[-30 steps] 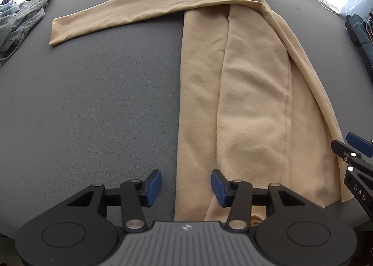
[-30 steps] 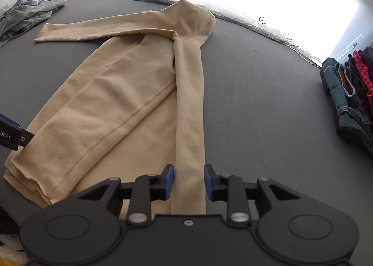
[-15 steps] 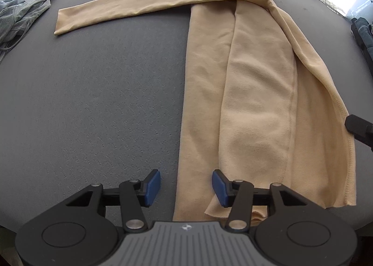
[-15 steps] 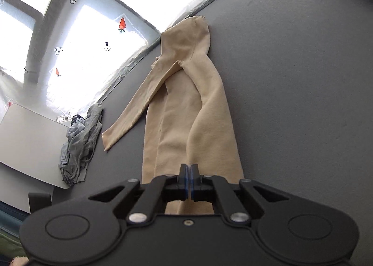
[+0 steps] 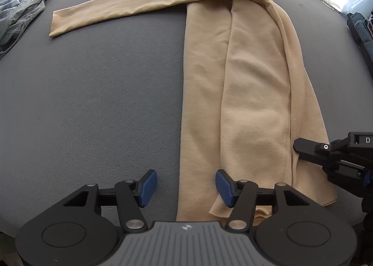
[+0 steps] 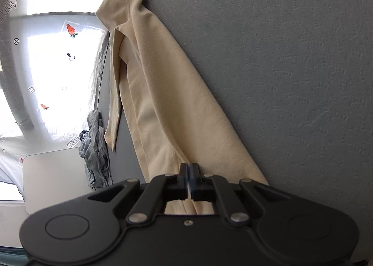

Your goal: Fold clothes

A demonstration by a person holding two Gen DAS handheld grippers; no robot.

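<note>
My left gripper [image 5: 185,186] points steeply down at the near hem of the tan top [image 5: 254,93]; its blue fingers [image 5: 146,184] are partway apart and opening, straddling the hem's left edge, pads not pressing cloth. My right gripper [image 6: 189,172] has its fingers fully together, pinched on the top's lower right edge; the left wrist view shows it coming in from the right at that edge.

The top lies lengthwise on the grey counter [image 5: 98,103], body folded narrow, one sleeve [image 5: 130,7] stretched out left near the far edge. Open counter to the left of the body, and more to its right in the right wrist view. The hem sits close to the near counter edge.

Count: one tan top, one crumpled grey garment [image 5: 18,12] at far left, one dark pile of clothes [image 5: 361,30] at far right.

Readable writing: "LOOK HERE" arrow stickers [image 6: 9,7] beyond the counter; carrot stickers [image 6: 71,30] too
</note>
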